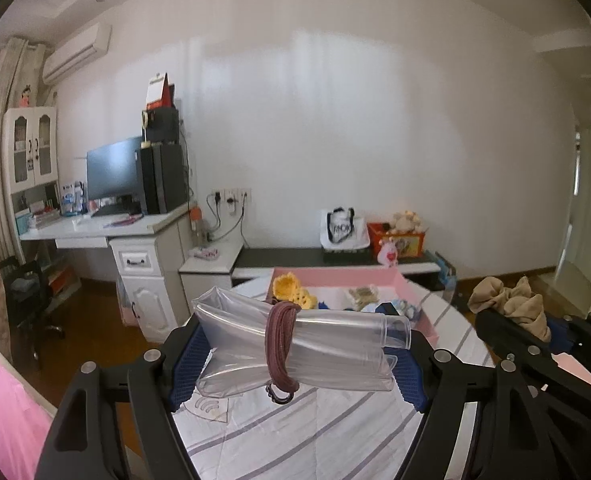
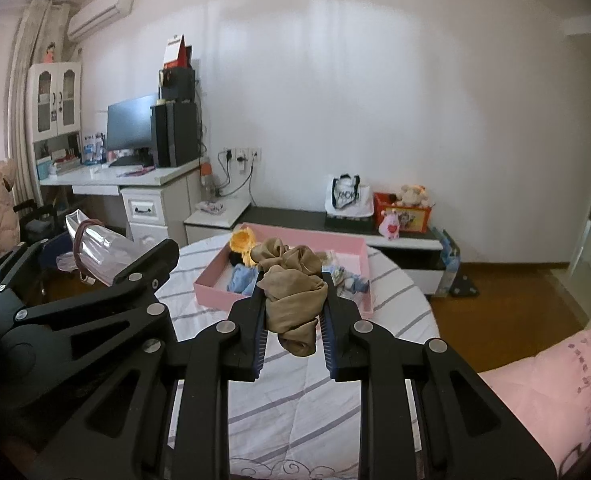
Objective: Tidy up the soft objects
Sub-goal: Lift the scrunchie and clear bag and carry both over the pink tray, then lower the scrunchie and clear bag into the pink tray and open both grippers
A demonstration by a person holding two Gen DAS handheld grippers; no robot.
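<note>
My left gripper (image 1: 295, 356) is shut on a clear plastic bag (image 1: 327, 344) rolled up and bound with a maroon hair tie (image 1: 281, 344), held above the round table. It also shows at the left of the right wrist view (image 2: 99, 252). My right gripper (image 2: 293, 312) is shut on a bunched tan cloth (image 2: 293, 284) and holds it above the table, just in front of a pink tray (image 2: 315, 240). The tan cloth also shows in the left wrist view (image 1: 511, 300). The tray (image 1: 335, 276) holds a yellow knitted piece (image 1: 291, 288), blue soft items (image 2: 241, 278) and other small soft things.
The round table has a white cloth with grey stripes (image 2: 295, 400). Behind it stands a low dark bench (image 2: 295, 216) with a tote bag (image 2: 345, 196) and a red box (image 2: 405, 210). A desk with monitor (image 2: 129, 128) is at the left. A pink cushion (image 2: 555, 392) lies at the right.
</note>
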